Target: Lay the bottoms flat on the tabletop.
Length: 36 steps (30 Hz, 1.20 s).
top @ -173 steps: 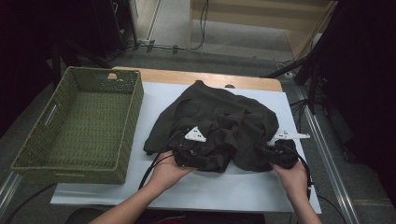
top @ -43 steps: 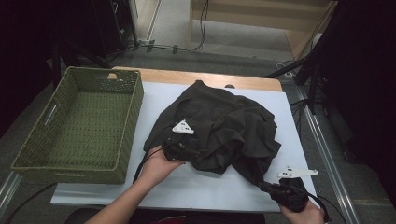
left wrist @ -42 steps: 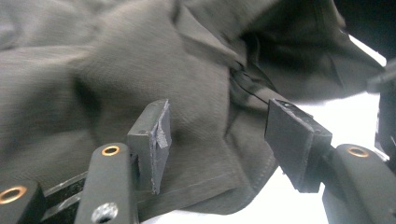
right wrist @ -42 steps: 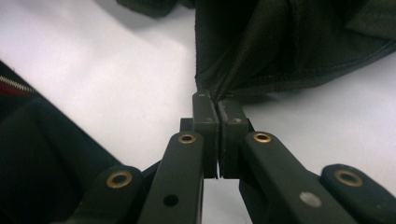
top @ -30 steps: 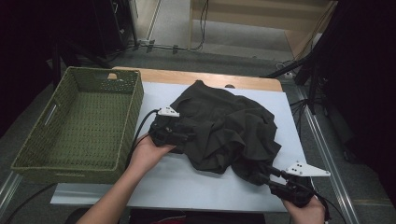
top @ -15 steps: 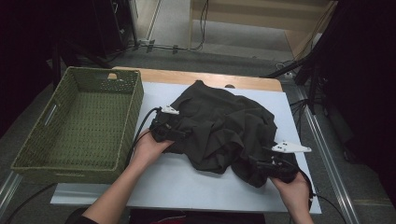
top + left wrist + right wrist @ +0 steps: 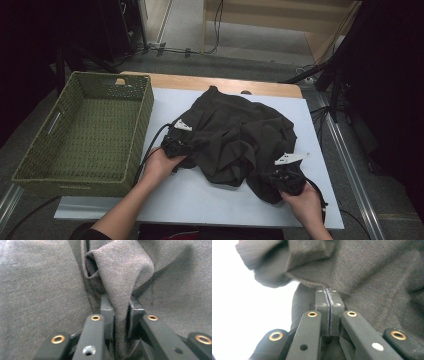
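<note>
Dark garment (image 7: 240,140) lies crumpled on the white mat (image 7: 200,195), roughly mid-table, its far tip reaching toward the wooden table edge (image 7: 260,87). Green woven basket (image 7: 82,135) sits to the left, just beside the mat's left edge w/ its near wall close to the left forearm — well apart from the cloth itself. Beyond the table: grey floor w/ cables (image 7: 175,50) and a pale wooden unit (image 7: 280,25) at the back. Nothing lies on top of the garment except the two tools.

Left gripper (image 7: 176,145) is at the garment's left edge, hand behind it, forearm coming in at a slant from bottom centre-left. In the left gripper view its jaws have just been closing and now pinch a raised fold of grey cloth (image 7: 122,290) between the pads — fabric bunches up above them.

Right gripper (image 7: 285,177) is at the garment's near-right corner, hand low by the mat's front edge, cable looping round the wrist. In the right gripper view the jaws have just been closing too; pads meet face to face, w/ the hem of the cloth (image 7: 367,282) right at their tips — whether any fabric is caught btw them can't be told.
</note>
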Available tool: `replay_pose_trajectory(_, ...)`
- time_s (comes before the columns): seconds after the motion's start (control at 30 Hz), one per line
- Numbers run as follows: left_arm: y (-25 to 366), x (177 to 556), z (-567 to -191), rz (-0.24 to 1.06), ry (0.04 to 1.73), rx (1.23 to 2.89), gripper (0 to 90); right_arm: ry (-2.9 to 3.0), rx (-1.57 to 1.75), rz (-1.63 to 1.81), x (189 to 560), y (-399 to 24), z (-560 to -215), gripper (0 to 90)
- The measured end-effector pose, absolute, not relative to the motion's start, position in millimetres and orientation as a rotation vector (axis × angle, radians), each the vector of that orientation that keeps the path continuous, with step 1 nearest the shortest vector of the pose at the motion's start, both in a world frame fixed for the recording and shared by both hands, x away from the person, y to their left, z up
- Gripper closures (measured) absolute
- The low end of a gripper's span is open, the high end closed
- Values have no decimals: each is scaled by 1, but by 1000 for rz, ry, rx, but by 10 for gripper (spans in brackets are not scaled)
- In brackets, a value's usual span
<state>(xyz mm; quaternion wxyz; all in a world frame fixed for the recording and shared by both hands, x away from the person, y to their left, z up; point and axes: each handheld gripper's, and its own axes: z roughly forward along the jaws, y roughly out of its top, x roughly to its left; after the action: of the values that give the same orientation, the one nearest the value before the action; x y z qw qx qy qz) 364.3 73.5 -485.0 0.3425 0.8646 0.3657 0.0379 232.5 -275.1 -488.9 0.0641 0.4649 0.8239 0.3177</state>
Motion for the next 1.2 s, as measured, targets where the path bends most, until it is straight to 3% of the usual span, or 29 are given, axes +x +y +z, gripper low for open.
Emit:
replay_pose_trajectory(0.13, 77, 355, -475, 53, 959, 2236, 862, 2514, 1381, 993, 210, -274, -481, 869)
replay_pose_trajectory(0.53, 88, 309, -459, -50, 909, 2239, 866, 2637, 1216, 1101, 160, -253, -472, 865)
replay_pose_trajectory(0.6, 91, 303, -457, -29, 893, 2229, 855, 2614, 1200, 1109, 159, -252, -471, 798)
replay_pose_trajectory(0.7, 95, 301, -453, -37, 882, 2214, 766, 2491, 1211, 1150, 161, -259, -467, 606)
replay_pose_trajectory(0.8, 96, 301, -443, 8, 868, 2181, 657, 2384, 1215, 1190, 162, -271, -460, 548)
replay_pose_trajectory(0.97, 94, 309, -432, 79, 856, 2151, 487, 2241, 1307, 1198, 170, -294, -458, 512)
replay_pose_trajectory(1.2, 83, 333, -436, 97, 863, 2176, 401, 2140, 1437, 1131, 196, -317, -468, 477)
